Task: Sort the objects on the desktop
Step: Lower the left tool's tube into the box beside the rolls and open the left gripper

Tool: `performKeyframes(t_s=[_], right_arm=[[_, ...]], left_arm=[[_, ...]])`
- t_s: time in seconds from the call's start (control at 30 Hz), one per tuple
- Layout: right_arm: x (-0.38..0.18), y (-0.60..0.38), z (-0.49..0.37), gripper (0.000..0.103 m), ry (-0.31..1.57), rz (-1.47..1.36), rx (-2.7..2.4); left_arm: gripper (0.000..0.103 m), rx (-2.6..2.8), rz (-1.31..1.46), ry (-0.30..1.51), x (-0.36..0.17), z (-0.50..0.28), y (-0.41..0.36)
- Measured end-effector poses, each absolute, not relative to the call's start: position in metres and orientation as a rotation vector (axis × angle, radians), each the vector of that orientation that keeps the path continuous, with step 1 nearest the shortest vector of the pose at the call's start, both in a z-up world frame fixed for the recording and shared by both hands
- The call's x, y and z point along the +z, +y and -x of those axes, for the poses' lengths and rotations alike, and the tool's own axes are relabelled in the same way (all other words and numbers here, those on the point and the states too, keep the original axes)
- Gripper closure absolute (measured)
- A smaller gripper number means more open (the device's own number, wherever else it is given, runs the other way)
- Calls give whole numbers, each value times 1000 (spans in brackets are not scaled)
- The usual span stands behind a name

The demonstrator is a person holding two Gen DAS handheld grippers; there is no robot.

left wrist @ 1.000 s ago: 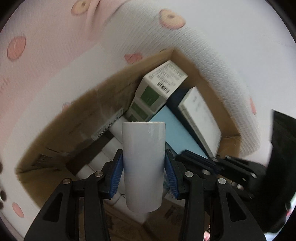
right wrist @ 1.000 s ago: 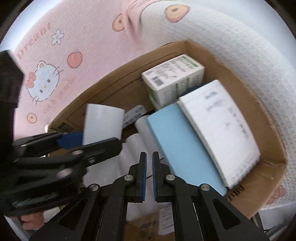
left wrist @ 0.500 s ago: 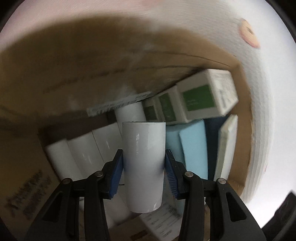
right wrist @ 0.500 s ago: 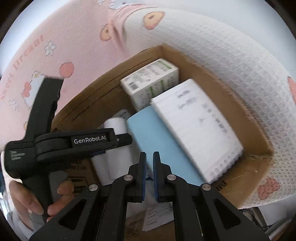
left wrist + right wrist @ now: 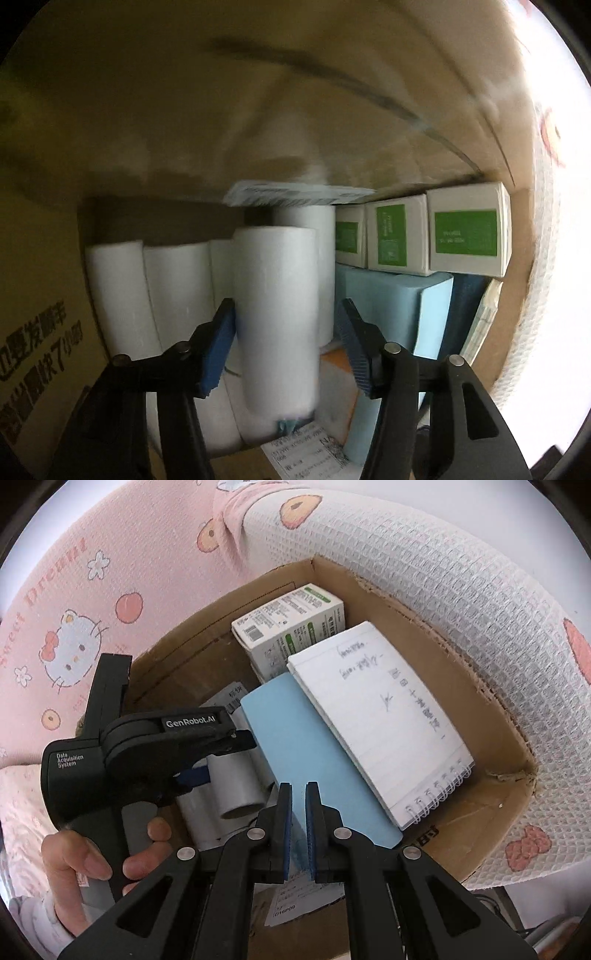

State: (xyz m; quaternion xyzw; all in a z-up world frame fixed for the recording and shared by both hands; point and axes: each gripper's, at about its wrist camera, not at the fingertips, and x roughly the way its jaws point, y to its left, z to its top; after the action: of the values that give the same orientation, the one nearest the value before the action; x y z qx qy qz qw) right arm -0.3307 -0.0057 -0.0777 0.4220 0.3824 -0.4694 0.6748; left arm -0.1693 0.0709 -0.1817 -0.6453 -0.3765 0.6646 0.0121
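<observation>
My left gripper (image 5: pixel 284 332) is down inside the cardboard box (image 5: pixel 491 805). A white roll (image 5: pixel 277 314) stands between its blue pads; the right pad stands off the roll with a visible gap, so the jaws are open. The same roll shows in the right wrist view (image 5: pixel 232 790) under the left gripper (image 5: pixel 207 760). Several other white rolls (image 5: pixel 122 291) stand in a row at the box's left. My right gripper (image 5: pixel 298 827) is shut and empty, above the box's near edge.
White boxes with green labels (image 5: pixel 465 232) lie at the back right, also seen from above (image 5: pixel 291 624). A light blue book (image 5: pixel 314 760) and a spiral notebook (image 5: pixel 380 716) lie in the box. A pink and white patterned cloth (image 5: pixel 110 572) surrounds the box.
My left gripper has gone deeper into the box and its jaws have widened off the roll. The right gripper has stayed shut and shifted slightly.
</observation>
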Motion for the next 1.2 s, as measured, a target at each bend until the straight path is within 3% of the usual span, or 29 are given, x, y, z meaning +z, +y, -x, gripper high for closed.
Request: performKeyframes(t_s=[0.3, 0.4, 0.73, 1.0, 1.2], right_arm=[[-81, 0, 316, 99, 901, -935, -1011], [-81, 3, 315, 99, 910, -929, -1004], [-83, 9, 307, 99, 909, -939, -993], [-82, 11, 304, 99, 925, -940, -974], [-85, 10, 304, 99, 924, -948, -971]], left_arm=[[44, 2087, 1939, -1099, -164, 157, 81], [67, 2153, 1993, -963, -162, 153, 90], [67, 2225, 1925, -1088, -165, 147, 88], [65, 2181, 1936, -1085, -164, 141, 96], [49, 2186, 1850, -1129, -155, 134, 99]])
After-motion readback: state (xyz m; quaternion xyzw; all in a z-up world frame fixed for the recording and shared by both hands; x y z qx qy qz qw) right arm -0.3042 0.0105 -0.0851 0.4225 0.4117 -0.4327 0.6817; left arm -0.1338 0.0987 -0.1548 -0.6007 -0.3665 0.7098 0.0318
